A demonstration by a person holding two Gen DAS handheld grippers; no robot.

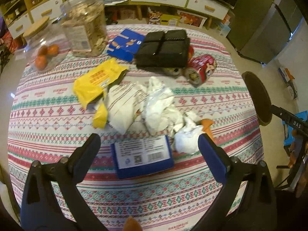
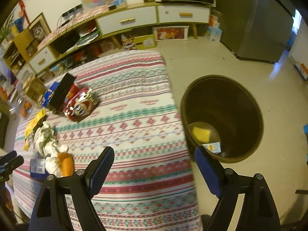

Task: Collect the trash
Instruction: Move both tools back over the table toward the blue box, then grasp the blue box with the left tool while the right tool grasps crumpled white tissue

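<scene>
Patterned cloth covers the bench (image 1: 57, 115) under both of my cameras. Left wrist view, left to right: a yellow wrapper (image 1: 96, 82) lies with its long axis running from near left to far right; crumpled white paper (image 1: 154, 104) touches it; a blue box (image 1: 143, 156) lies label-up, long axis crosswise, between the fingers of my left claw (image 1: 149, 143), which stands wide and holds nothing. A crushed red can (image 1: 201, 69) lies on its side, its end facing the camera. My right claw (image 2: 154, 154) is also wide and empty, straddling the bench edge. On the floor beside the bench stands the brown bin (image 2: 240, 96), with a yellow item and a card inside.
</scene>
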